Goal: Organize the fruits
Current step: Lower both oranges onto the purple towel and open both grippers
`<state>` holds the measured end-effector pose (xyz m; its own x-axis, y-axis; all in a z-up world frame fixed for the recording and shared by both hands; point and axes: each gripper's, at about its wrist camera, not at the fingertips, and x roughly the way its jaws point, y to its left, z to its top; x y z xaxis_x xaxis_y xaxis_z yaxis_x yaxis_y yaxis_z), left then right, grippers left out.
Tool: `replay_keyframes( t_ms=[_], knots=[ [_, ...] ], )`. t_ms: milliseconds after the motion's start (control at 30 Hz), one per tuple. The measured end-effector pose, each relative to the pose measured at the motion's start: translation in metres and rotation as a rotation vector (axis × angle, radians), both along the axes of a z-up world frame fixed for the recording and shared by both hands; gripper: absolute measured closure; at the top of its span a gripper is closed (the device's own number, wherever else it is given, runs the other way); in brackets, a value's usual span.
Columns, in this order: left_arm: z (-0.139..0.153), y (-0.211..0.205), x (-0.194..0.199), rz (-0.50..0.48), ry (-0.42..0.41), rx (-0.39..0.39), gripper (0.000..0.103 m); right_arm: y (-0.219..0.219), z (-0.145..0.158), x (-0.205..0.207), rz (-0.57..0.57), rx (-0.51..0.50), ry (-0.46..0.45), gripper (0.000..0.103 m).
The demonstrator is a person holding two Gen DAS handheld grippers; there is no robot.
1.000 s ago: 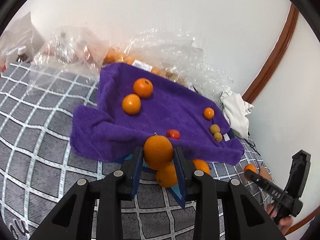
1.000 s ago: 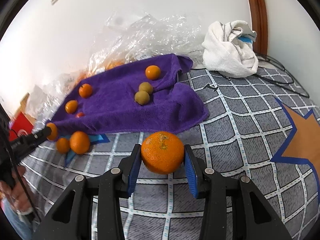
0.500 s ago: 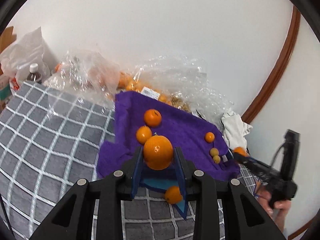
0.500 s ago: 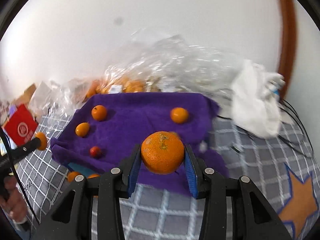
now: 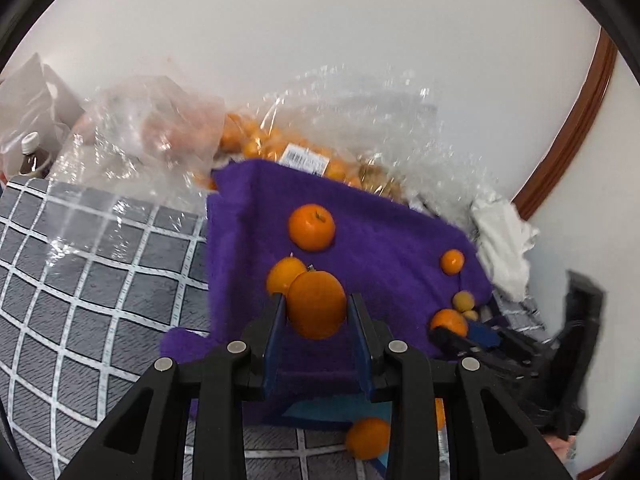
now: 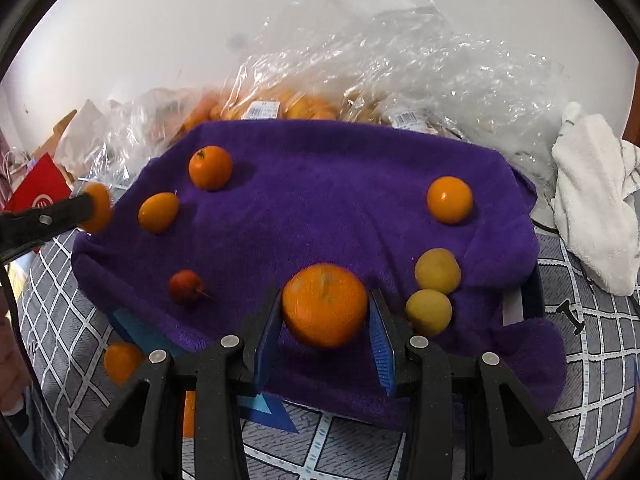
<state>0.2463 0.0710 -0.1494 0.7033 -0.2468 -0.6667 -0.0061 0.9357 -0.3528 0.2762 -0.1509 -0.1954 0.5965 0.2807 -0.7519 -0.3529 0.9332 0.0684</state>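
Observation:
My left gripper point(image 5: 316, 302) is shut on an orange point(image 5: 316, 312), held just above the near left part of the purple towel point(image 5: 380, 236). Two oranges point(image 5: 311, 227) lie on the towel right beyond it. My right gripper point(image 6: 325, 312) is shut on a bigger orange point(image 6: 325, 300) over the towel's point(image 6: 320, 200) front edge. To its right lie two yellow fruits point(image 6: 437, 271); a small red fruit point(image 6: 185, 286) lies to its left. A lone orange point(image 6: 449, 199) sits at the towel's far right. In the right wrist view the left gripper point(image 6: 86, 208) shows at the left edge.
Clear plastic bags of fruit point(image 5: 280, 148) pile against the wall behind the towel. A white cloth point(image 6: 596, 208) lies at the right. Loose oranges point(image 5: 367, 438) rest on the checked bedspread point(image 5: 80, 280) in front of the towel. A bottle point(image 5: 30, 156) stands far left.
Both grippers carried their oranges from over the bedspread to over the towel. The right one swept left from the towel's right side to its front edge. Grips unchanged.

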Motion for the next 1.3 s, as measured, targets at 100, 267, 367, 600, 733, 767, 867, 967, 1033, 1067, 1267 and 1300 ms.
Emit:
replay_keyframes(
  t_ms=[100, 267, 367, 600, 733, 767, 867, 967, 1033, 1067, 1267, 1300],
  knots=[
    [-0.009, -0.006, 0.005, -0.011, 0.018, 0.023, 0.073, -0.004, 0.004, -0.005, 0.005, 0.004, -0.023, 0.060],
    [-0.019, -0.014, 0.008, -0.035, 0.038, 0.072, 0.073, -0.012, 0.015, -0.018, -0.001, 0.028, -0.062, 0.055],
    [-0.020, -0.018, 0.008, -0.037, 0.034, 0.098, 0.073, -0.014, 0.017, -0.020, -0.015, 0.025, -0.082, 0.055],
    [-0.021, -0.022, 0.009, -0.033, 0.028, 0.142, 0.073, -0.020, 0.019, -0.022, -0.029, 0.027, -0.080, 0.055],
    [-0.021, -0.021, 0.010, -0.038, 0.028, 0.130, 0.073, -0.024, 0.024, -0.026, -0.039, 0.035, -0.100, 0.055],
    [-0.021, -0.021, 0.010, -0.040, 0.028, 0.129, 0.073, -0.025, 0.026, -0.027, -0.040, 0.036, -0.106, 0.055],
    [-0.021, -0.020, 0.009, -0.041, 0.026, 0.126, 0.073, -0.028, 0.028, -0.029, -0.049, 0.037, -0.114, 0.055],
    [-0.021, -0.021, 0.009, -0.042, 0.026, 0.129, 0.073, -0.029, 0.028, -0.030, -0.055, 0.034, -0.115, 0.055],
    [-0.021, -0.020, 0.009, -0.043, 0.025, 0.128, 0.073, -0.029, 0.028, -0.031, -0.054, 0.032, -0.119, 0.055],
    [-0.021, -0.021, 0.009, -0.045, 0.024, 0.125, 0.072, -0.029, 0.029, -0.032, -0.055, 0.031, -0.123, 0.055],
    [-0.018, -0.017, 0.006, -0.055, 0.008, 0.071, 0.067, -0.030, 0.031, -0.044, -0.044, 0.057, -0.118, 0.055],
    [-0.017, -0.014, 0.005, -0.052, 0.005, 0.055, 0.067, -0.030, 0.032, -0.047, -0.038, 0.067, -0.114, 0.055]
  ],
)
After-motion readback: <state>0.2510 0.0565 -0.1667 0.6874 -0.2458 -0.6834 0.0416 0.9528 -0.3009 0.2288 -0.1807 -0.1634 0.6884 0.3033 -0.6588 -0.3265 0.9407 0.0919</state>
